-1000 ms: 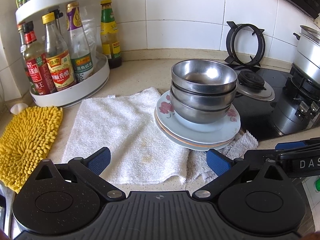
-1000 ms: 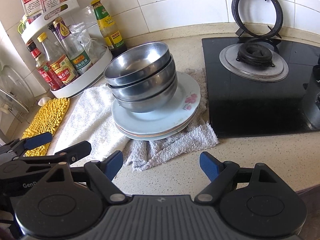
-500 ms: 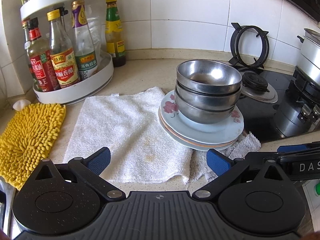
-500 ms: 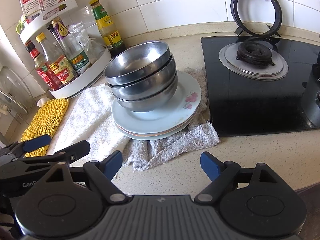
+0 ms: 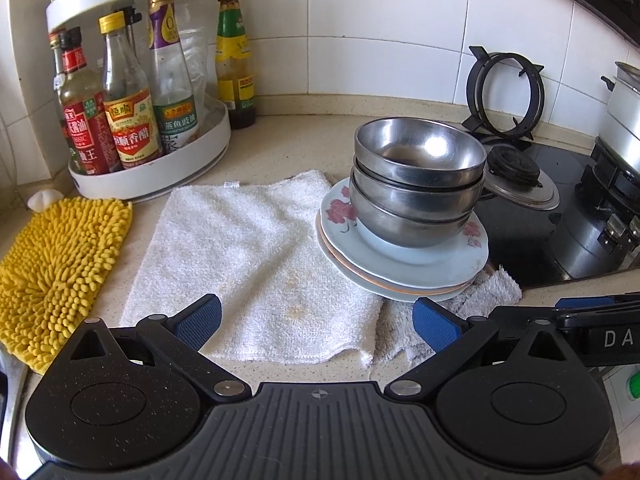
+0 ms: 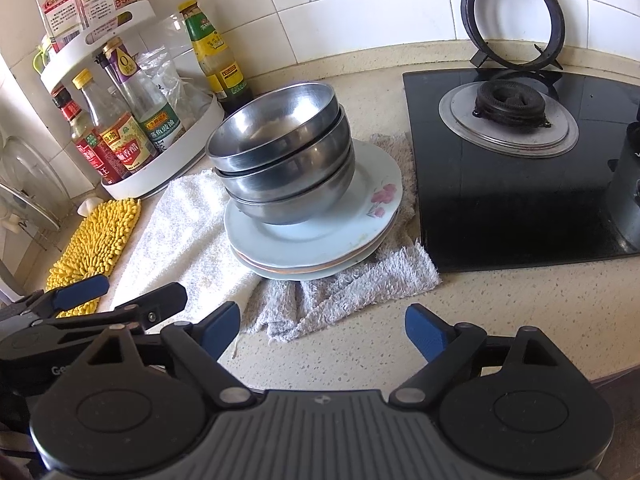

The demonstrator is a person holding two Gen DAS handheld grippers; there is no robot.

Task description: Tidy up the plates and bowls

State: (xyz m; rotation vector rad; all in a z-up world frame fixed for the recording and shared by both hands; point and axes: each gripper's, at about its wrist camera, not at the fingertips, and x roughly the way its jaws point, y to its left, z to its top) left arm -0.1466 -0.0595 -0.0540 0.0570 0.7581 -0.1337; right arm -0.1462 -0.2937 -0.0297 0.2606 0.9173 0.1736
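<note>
bowls [image 5: 416, 184]: three nested on stacked plates [image 5: 404, 258], on towel [image 5: 256, 256] on tabletop | left claw [image 5: 316, 322]: wide, empty, edged nearer since a second ago | right claw [image 6: 322, 330]: wide, empty | stack unchanged, already gathered

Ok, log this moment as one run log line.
left gripper: open, empty | right gripper: open, empty | steel bowls: three nested on plates | plates: stacked on towel

Each hand-held gripper, left [image 5: 316, 322] and right [image 6: 322, 330], is black with ribbed body, round side discs, silver screws, blue finger pads [image 5: 434, 324].
</note>
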